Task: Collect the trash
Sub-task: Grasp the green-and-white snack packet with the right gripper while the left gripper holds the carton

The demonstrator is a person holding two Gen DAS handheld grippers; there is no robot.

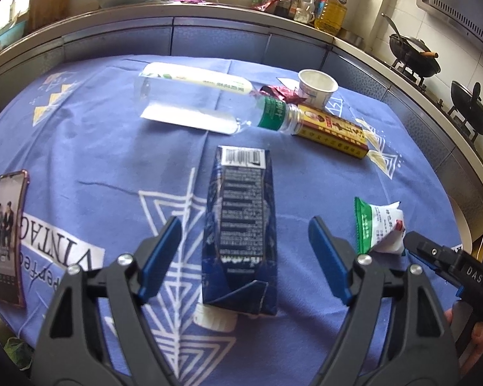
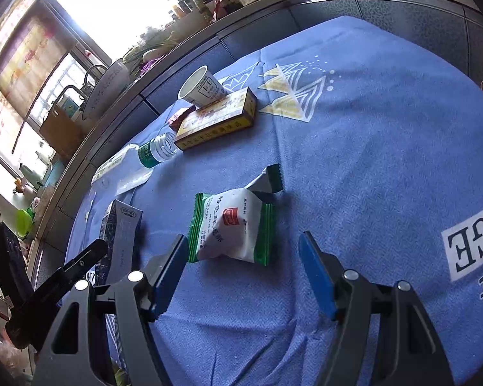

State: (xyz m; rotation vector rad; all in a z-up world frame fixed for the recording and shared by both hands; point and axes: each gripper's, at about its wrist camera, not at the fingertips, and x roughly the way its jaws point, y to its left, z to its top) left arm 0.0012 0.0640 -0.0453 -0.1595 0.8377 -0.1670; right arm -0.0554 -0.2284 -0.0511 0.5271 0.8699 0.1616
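Observation:
A dark blue carton (image 1: 241, 225) lies on the blue tablecloth between the open fingers of my left gripper (image 1: 244, 234), untouched. A green-and-white snack wrapper (image 2: 232, 228) lies just ahead of my open right gripper (image 2: 243, 251); it also shows in the left wrist view (image 1: 378, 225). Farther back lie a clear plastic bottle (image 1: 196, 103), a yellow box (image 1: 333, 130), a white paper cup (image 1: 317, 88) and a crumpled red wrapper (image 1: 280, 91). The bottle (image 2: 135, 160), yellow box (image 2: 215, 119) and cup (image 2: 199, 87) show in the right wrist view too.
A phone (image 1: 8, 238) lies at the table's left edge. A kitchen counter (image 1: 209, 13) with bottles and a bowl runs behind the table. Woks (image 1: 415, 54) sit on a stove at the right. The right gripper's side (image 1: 450, 267) shows at the left view's right edge.

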